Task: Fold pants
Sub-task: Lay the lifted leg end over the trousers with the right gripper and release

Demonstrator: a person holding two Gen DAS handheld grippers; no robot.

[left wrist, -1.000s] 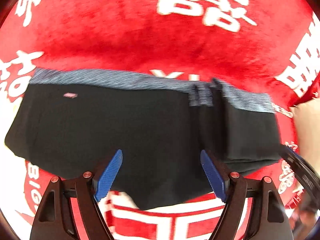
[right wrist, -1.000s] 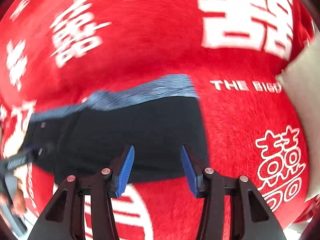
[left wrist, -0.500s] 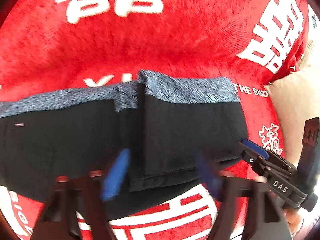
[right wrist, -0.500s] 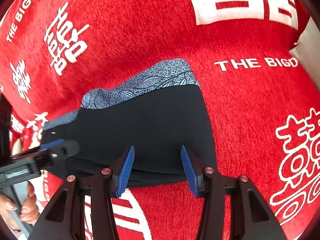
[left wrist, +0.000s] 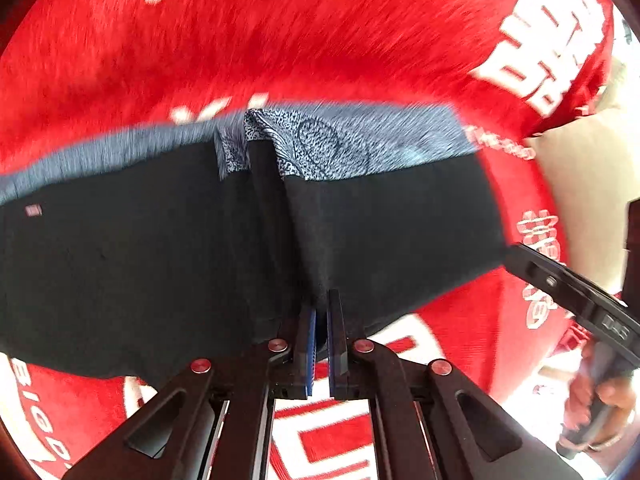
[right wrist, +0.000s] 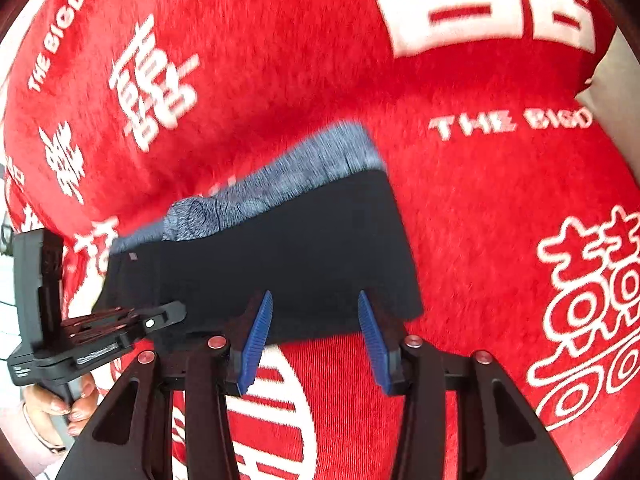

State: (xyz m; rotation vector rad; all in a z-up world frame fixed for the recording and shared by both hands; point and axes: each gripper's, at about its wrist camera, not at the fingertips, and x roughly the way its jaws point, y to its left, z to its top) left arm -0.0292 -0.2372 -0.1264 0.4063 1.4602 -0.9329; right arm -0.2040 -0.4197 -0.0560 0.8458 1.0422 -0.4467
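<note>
Pinching the pants' (left wrist: 160, 264) near edge, left fingers (left wrist: 308, 344) clamp together; right fingers (right wrist: 370, 336) straddle it, apart.

Pants (left wrist: 140, 264) black, with a blue-grey speckled waistband (left wrist: 360, 148) carrying a darker leaf-like line pattern; small pinkish tag (left wrist: 33, 210) on the black part. Blanket (right wrist: 480, 208) bright red, printed with white characters and white "THE BIGD" lettering, some characters outline only. Left gripper (left wrist: 321, 312) black frame, blue pads, red-copper rivets; right gripper (right wrist: 316, 320) same colours. Cream cushion (left wrist: 580, 184) at blanket edge.
</note>
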